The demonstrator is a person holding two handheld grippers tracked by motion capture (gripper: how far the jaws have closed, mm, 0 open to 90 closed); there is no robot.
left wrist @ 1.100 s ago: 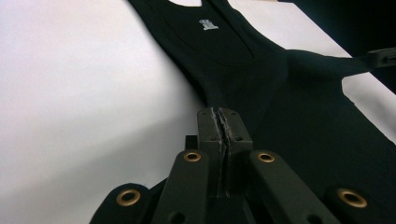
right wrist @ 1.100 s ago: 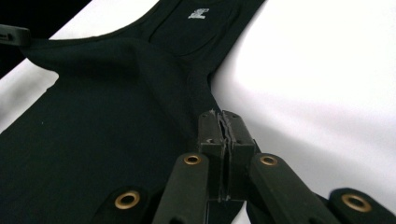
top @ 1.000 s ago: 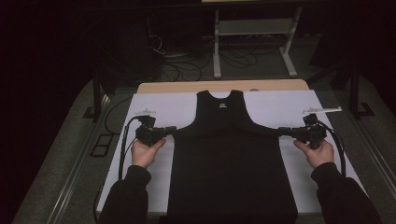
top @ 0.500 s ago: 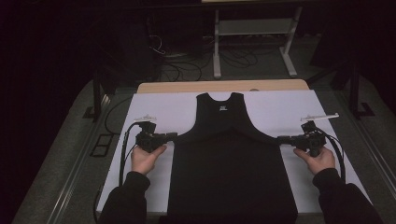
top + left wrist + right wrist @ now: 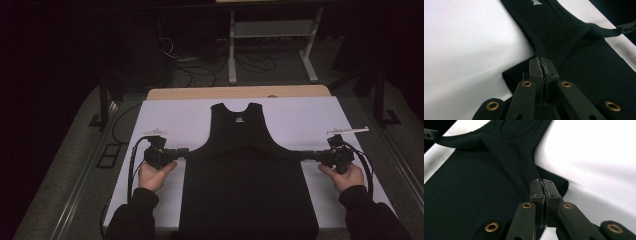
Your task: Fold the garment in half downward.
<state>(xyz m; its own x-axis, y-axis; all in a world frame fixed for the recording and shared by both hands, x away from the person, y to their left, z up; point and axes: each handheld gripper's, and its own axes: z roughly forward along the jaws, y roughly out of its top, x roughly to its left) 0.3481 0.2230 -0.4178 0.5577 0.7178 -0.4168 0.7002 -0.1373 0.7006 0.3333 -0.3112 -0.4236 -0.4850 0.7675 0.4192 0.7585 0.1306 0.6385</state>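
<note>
A black sleeveless top [image 5: 248,190] lies flat on a white board [image 5: 310,120], neck away from me. My left gripper [image 5: 182,151] is shut on the top's left side at the underarm corner, and the cloth is pinched between its closed jaws [image 5: 543,61]. My right gripper [image 5: 307,155] is shut on the matching right corner, with fabric [image 5: 486,170] caught between its jaws [image 5: 542,182]. Both grippers pull the cloth [image 5: 574,50] outward into taut points, and a raised fold runs across the chest between them.
The white board rests on a wooden table whose far edge [image 5: 240,92] shows behind it. A pale metal stand [image 5: 270,30] and loose cables [image 5: 200,65] sit on the dark floor beyond. Bare white board lies outside each hand.
Both hands have drawn a little toward the near edge, still gripping the top's side corners. The jaws have stayed shut.
</note>
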